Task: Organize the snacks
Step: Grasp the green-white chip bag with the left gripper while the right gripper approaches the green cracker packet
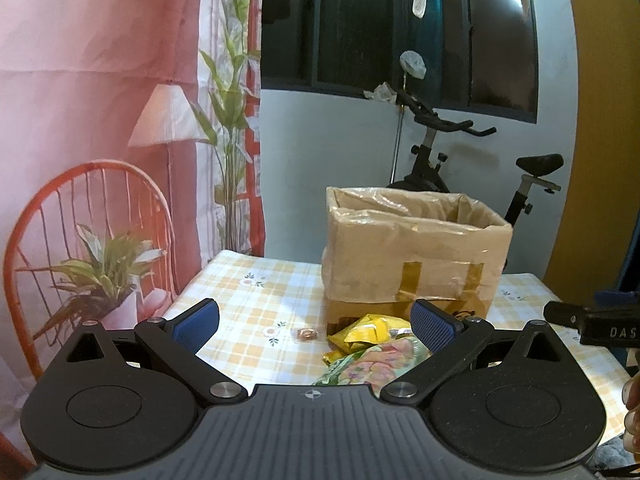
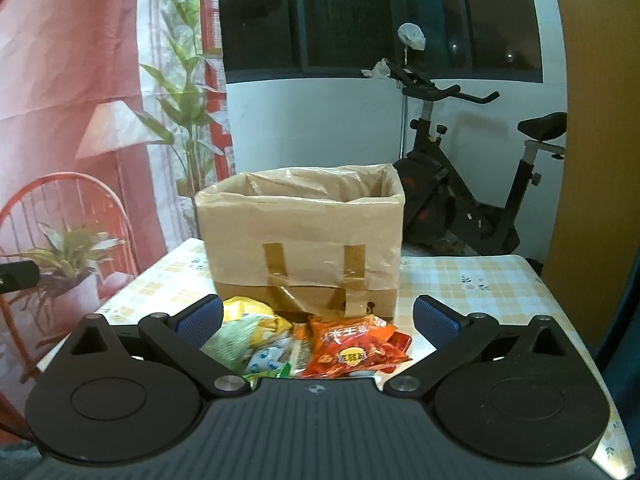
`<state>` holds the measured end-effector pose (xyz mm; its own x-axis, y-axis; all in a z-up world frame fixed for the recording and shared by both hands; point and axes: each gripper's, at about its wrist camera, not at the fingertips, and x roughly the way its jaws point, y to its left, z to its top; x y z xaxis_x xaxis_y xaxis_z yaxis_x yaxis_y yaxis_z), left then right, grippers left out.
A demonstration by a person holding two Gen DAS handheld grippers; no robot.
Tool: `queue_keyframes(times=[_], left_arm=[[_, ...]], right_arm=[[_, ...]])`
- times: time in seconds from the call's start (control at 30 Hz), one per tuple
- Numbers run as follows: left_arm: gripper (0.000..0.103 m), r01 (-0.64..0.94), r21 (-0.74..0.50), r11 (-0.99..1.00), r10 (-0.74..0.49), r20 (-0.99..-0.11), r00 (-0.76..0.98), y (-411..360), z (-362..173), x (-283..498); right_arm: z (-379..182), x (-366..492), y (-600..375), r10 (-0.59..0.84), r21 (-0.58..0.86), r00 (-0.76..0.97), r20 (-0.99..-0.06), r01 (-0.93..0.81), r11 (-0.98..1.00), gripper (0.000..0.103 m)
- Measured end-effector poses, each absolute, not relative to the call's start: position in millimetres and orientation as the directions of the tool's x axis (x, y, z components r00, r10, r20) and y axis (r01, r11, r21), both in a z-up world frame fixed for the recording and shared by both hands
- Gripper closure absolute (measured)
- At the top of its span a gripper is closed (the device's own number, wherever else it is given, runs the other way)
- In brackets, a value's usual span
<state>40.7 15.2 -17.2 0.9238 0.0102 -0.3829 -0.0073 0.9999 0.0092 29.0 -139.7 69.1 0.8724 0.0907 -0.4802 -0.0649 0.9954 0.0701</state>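
Note:
A taped cardboard box (image 1: pixel 412 256) lined with clear plastic stands open-topped on the checked tablecloth (image 1: pixel 256 300); it also shows in the right wrist view (image 2: pixel 304 240). A pile of snack packets lies in front of it: a yellow packet (image 1: pixel 368 334) and a green floral packet (image 1: pixel 372 366), and in the right wrist view an orange-red packet (image 2: pixel 352 346), a yellow packet (image 2: pixel 252 314) and a pale green packet (image 2: pixel 236 340). My left gripper (image 1: pixel 316 326) is open, left of the pile. My right gripper (image 2: pixel 318 322) is open above the pile, empty.
A small round wrapped sweet (image 1: pixel 306 335) lies alone on the cloth left of the pile. An exercise bike (image 2: pixel 472 184) stands behind the table. A printed backdrop (image 1: pixel 100 120) hangs at the left. The right gripper's body (image 1: pixel 592 320) shows at the left view's right edge.

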Motion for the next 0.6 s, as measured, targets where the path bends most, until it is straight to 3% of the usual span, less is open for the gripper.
queue_keyframes(times=[0.33,0.6], left_arm=[[0.001,-0.012,-0.020,1.000,0.002,-0.412,0.911,29,-46,75],[0.001,0.053,-0.045,0.998,-0.067,-0.444,0.893,29,-70,83]], right_arm=[[17,74,-118,0.246,0.068,0.787,-0.566,-0.253,0.965,0.002],[-15,81,-96,0.284,0.050,0.723,-0.630,-0.327,0.944,0.002]])
